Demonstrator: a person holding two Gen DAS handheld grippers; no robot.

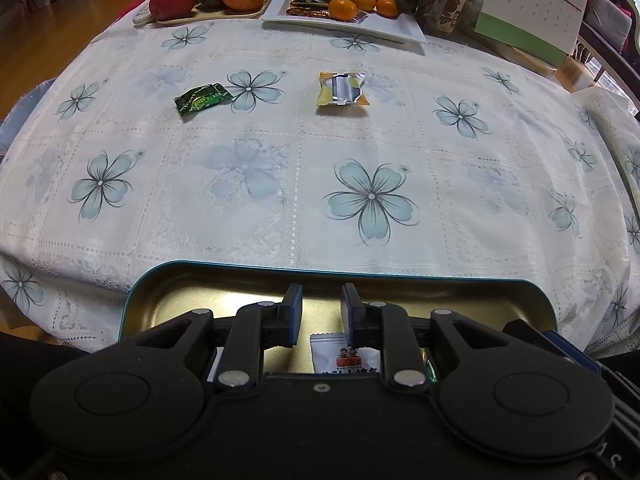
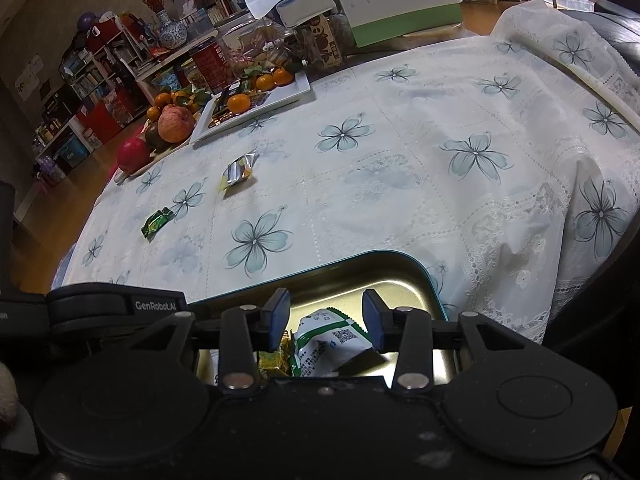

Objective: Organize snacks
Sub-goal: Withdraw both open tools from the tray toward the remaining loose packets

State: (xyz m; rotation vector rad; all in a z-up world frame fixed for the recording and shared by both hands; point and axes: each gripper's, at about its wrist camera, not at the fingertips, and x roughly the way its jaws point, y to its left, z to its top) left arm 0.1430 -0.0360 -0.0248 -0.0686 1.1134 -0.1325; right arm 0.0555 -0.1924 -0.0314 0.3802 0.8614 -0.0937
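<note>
We hover both spread, empty grippers, left gripper (image 1: 320, 300) and right gripper (image 2: 326, 312), over the tin (image 1: 400, 278) at the bench's near edge, collecting snacks; the green candy (image 1: 203, 97) and yellow packet (image 1: 342, 89) wait mid-bench.

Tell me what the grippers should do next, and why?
Probably the left gripper should reach forward for the green candy. Both grippers look open and empty over the tin, which already holds a few snacks. The green candy and the yellow packet lie out on the tablecloth, and the candy lies to the left.
</note>
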